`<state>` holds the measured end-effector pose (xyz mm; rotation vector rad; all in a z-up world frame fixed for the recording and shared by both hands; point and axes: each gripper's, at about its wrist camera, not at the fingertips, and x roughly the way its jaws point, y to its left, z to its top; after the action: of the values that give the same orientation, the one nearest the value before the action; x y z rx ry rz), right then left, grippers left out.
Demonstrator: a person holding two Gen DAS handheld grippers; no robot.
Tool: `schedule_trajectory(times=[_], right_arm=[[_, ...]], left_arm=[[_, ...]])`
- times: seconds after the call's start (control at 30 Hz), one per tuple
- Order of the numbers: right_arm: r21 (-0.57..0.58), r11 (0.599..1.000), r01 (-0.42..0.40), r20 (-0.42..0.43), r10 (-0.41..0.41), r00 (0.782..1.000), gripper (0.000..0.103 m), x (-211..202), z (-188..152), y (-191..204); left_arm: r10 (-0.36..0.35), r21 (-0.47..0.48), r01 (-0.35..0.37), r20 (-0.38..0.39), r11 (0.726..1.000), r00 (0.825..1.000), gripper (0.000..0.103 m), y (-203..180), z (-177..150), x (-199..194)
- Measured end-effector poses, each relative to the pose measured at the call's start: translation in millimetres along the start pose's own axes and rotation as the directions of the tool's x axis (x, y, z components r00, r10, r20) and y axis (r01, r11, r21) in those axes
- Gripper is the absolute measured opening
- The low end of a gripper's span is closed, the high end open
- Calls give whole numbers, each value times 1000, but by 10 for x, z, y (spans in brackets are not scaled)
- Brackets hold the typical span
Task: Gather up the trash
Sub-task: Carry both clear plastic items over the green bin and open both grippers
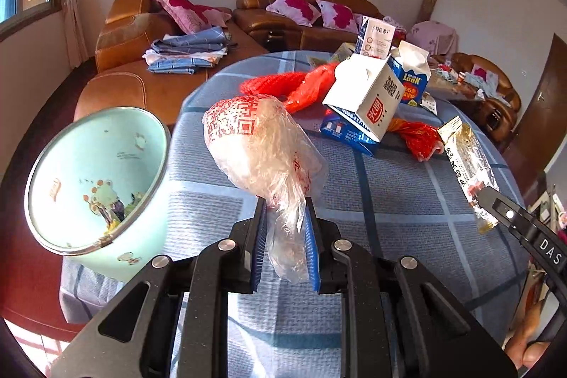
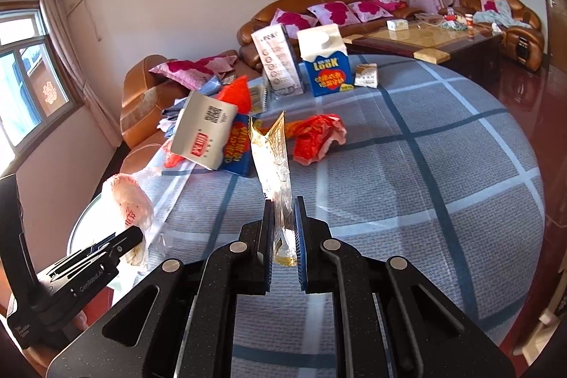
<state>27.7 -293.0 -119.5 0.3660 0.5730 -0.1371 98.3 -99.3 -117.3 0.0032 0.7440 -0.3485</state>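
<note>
My left gripper (image 1: pixel 285 206) is shut on a crumpled clear plastic bag (image 1: pixel 258 144) with red print, held above the blue checked tablecloth (image 1: pixel 389 201). A mint-green trash bin (image 1: pixel 95 179) stands to its left, off the table's edge. My right gripper (image 2: pixel 283 202) is shut on a long gold and clear wrapper (image 2: pixel 273 158), which stands up from its jaws. The same wrapper (image 1: pixel 464 158) and the right gripper (image 1: pixel 487 193) show at the right of the left wrist view. The left gripper (image 2: pixel 136 234) with the bag (image 2: pixel 127 201) appears low on the left in the right wrist view.
Further back on the table lie a tipped white carton (image 1: pixel 365 94), a blue milk carton (image 2: pixel 324 61), red net bags (image 1: pixel 301 84), a red wrapper (image 2: pixel 317 135) and a tall white box (image 2: pixel 278 59). Brown sofas (image 1: pixel 304 13) and a coffee table (image 2: pixel 425 38) stand beyond.
</note>
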Motion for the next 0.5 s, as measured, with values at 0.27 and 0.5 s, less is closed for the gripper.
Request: schedule_trajectory(times=[0.27, 0.5], right_arm=[[-36, 999, -10, 8, 10, 1000, 12, -48, -17, 193], [-77, 997, -27, 15, 28, 1000, 12, -100, -17, 406]], left_arm=[[91, 53, -92, 37, 994, 995, 19, 73, 46, -202], [123, 47, -126, 56, 991, 991, 19, 252, 47, -343]])
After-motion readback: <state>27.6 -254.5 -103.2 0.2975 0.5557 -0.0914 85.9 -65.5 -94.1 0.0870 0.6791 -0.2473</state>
